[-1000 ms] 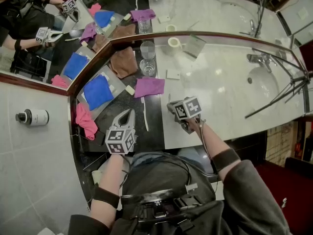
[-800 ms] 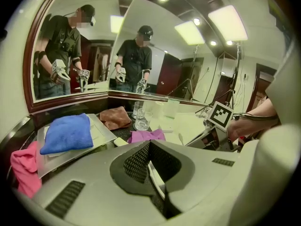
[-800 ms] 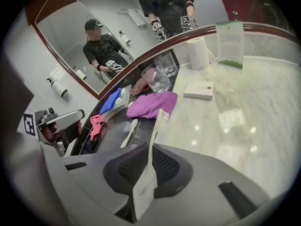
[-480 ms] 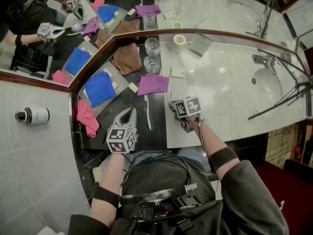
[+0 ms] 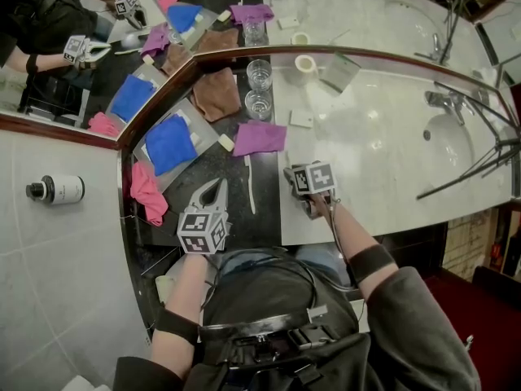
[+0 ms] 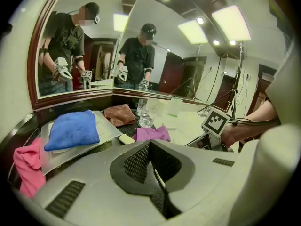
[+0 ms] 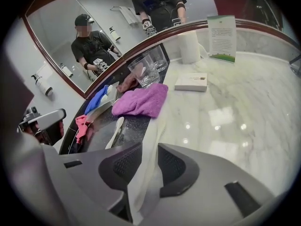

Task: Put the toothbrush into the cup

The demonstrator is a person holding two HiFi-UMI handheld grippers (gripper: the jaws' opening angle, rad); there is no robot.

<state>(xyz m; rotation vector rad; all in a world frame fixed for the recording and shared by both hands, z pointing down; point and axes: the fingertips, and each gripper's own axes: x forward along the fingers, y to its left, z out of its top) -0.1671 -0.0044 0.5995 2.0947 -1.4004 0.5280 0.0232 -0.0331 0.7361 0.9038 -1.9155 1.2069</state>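
A white toothbrush [image 5: 250, 184] [image 7: 115, 132] lies flat on the dark counter strip, just below a purple cloth. Two clear glass cups [image 5: 259, 104] [image 7: 143, 70] stand upright near the mirror, beyond the cloth. My right gripper [image 5: 291, 175] [image 7: 143, 161] hangs just right of the toothbrush, over the pale edge of the marble top. Its jaws have just been opening and stand open with nothing gripped; only that pale edge shows between them. My left gripper [image 5: 213, 187] [image 6: 153, 166] is shut and empty, left of the toothbrush.
Purple cloth [image 5: 259, 138], brown cloth [image 5: 216, 94], pink cloth [image 5: 145, 194] and a blue cloth on a tray [image 5: 169, 143] crowd the dark strip, with a soap bar [image 5: 225, 142]. On the marble lie a small box [image 5: 301, 119], a roll [image 5: 305, 63] and a card [image 5: 335, 73]. Sink [image 5: 452, 141] at right.
The right gripper has edged a little closer to the purple cloth and toothbrush. The left gripper has stayed where it was.
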